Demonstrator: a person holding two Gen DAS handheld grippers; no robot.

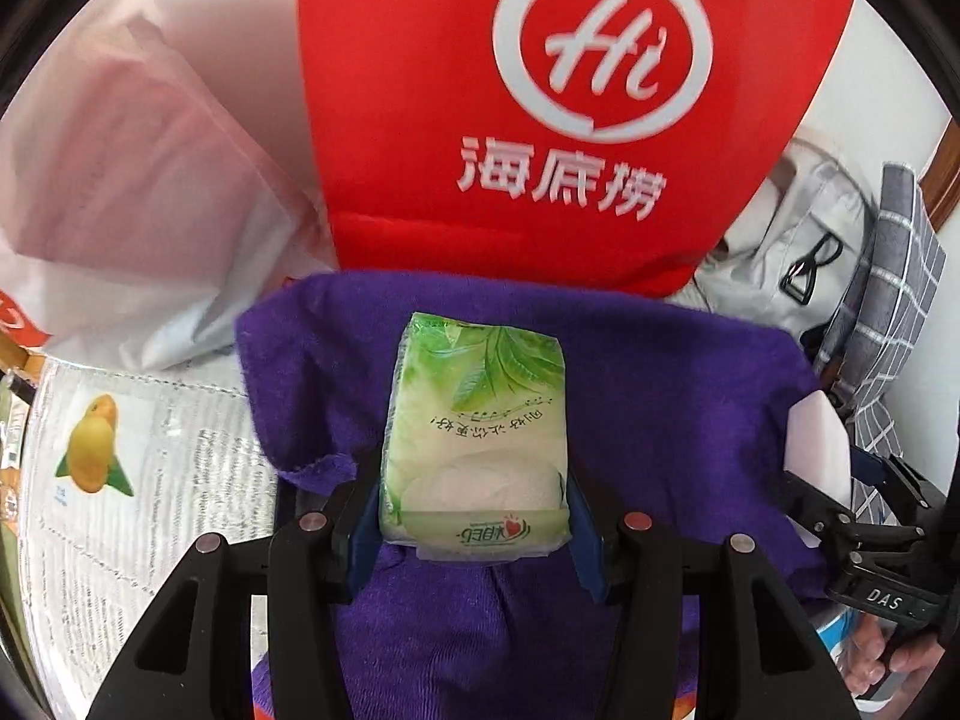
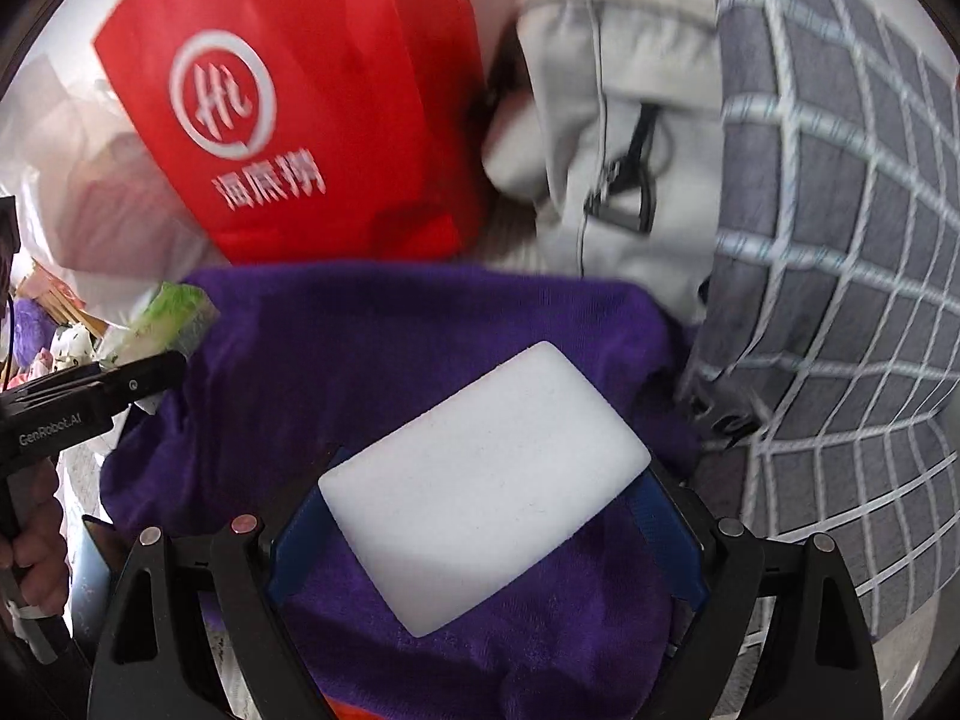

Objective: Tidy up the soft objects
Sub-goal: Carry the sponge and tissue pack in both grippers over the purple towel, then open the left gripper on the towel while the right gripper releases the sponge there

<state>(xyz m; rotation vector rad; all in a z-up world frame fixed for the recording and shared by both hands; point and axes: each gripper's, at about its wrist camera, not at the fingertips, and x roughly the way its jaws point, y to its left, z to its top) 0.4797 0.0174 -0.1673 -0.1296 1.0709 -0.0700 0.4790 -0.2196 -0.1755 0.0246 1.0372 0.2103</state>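
Note:
My left gripper (image 1: 474,531) is shut on a green-and-white tissue pack (image 1: 477,432), which it holds above a purple towel (image 1: 672,396). My right gripper (image 2: 486,531) is shut on a white sponge block (image 2: 486,480), its blue pads pressing the block's two sides over the same purple towel (image 2: 372,360). From the right wrist view, the left gripper (image 2: 129,369) with the tissue pack (image 2: 174,315) shows at the left edge. In the left wrist view, the white sponge (image 1: 819,444) and the right gripper's black body appear at the right.
A red bag with a white logo (image 1: 540,120) stands behind the towel. A white plastic bag (image 1: 138,192) lies to its left, a pale grey bag (image 2: 606,138) and grey checked cloth (image 2: 840,276) to the right. A printed sheet with a mango picture (image 1: 120,450) lies at left.

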